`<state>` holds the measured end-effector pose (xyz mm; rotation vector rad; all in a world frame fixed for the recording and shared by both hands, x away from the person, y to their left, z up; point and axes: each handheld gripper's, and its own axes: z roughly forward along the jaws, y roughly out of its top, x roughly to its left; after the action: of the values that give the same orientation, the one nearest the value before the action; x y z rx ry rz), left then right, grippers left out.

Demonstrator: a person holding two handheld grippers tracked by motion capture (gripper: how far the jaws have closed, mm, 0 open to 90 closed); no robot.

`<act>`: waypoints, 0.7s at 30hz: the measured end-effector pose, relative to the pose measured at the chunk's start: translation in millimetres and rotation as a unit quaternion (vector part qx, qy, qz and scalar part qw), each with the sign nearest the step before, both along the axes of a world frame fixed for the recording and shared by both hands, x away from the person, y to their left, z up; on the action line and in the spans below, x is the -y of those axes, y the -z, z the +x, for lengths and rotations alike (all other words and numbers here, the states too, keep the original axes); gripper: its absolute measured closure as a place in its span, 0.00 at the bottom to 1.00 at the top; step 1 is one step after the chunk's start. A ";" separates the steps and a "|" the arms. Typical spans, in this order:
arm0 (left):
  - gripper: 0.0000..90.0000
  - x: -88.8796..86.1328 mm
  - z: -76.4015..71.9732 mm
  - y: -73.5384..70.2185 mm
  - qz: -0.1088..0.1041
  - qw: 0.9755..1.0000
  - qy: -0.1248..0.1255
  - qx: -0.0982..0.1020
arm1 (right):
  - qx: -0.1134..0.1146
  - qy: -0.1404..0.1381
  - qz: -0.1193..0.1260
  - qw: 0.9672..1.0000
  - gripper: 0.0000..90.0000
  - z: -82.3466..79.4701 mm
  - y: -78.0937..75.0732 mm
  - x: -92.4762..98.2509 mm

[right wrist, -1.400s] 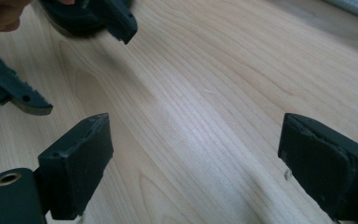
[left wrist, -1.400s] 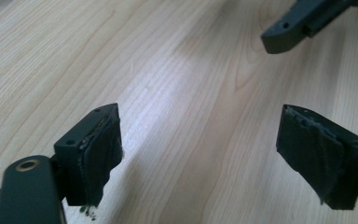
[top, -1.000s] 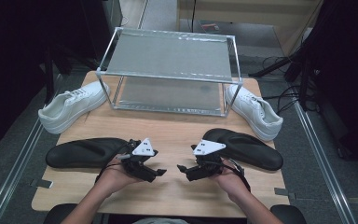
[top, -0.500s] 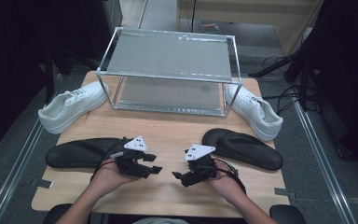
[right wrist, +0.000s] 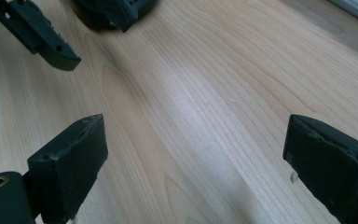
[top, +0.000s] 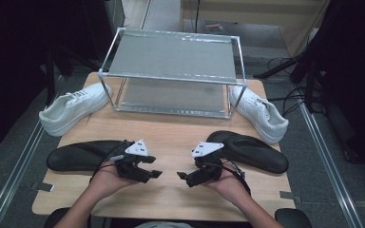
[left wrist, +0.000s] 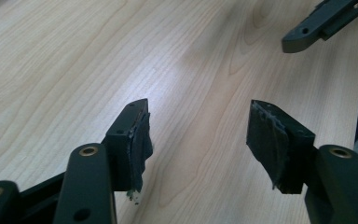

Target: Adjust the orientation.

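Wooden table with a metal-framed two-tier rack at the back, a white sneaker on each side. Both grippers, left gripper and right gripper, sit spread wide, holding nothing, facing each other near the front edge. I'd guess the shoes go on the rack, so swing out and grab a sneaker by its stiff heel. Two flat black insole-shaped pads lie alongside the hands.

We list a light wooden table; on it a two-tier metal-framed shelf, two white sneakers beside it, and two black insoles nearer us.
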<state>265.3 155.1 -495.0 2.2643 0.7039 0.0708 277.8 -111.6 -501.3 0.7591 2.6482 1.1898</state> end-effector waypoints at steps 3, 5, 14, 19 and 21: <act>0.43 -1.9 0.9 -2.0 0.007 1.000 -0.001 -0.001 | 0.002 -0.001 0.000 1.000 0.10 0.3 -2.9 2.0; 0.43 -3.2 1.5 -3.7 0.008 1.000 -0.004 -0.002 | 0.004 -0.001 0.007 1.000 0.09 0.6 -4.9 3.3; 0.37 -5.3 -1.9 -9.7 0.000 1.000 0.006 0.004 | 0.014 -0.004 0.021 1.000 0.15 -1.5 -10.0 6.0; 0.36 -10.1 -3.2 -11.3 -0.002 1.000 -0.006 0.013 | 0.012 -0.010 0.024 1.000 0.25 2.4 -11.5 9.9; 0.38 -12.7 -4.3 -12.0 -0.005 1.000 -0.010 0.009 | 0.007 -0.015 0.024 1.000 0.29 4.6 -12.0 10.9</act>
<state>261.0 167.7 -482.9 2.2437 0.7159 0.0972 282.4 -122.5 -489.3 0.7185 2.6367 1.2645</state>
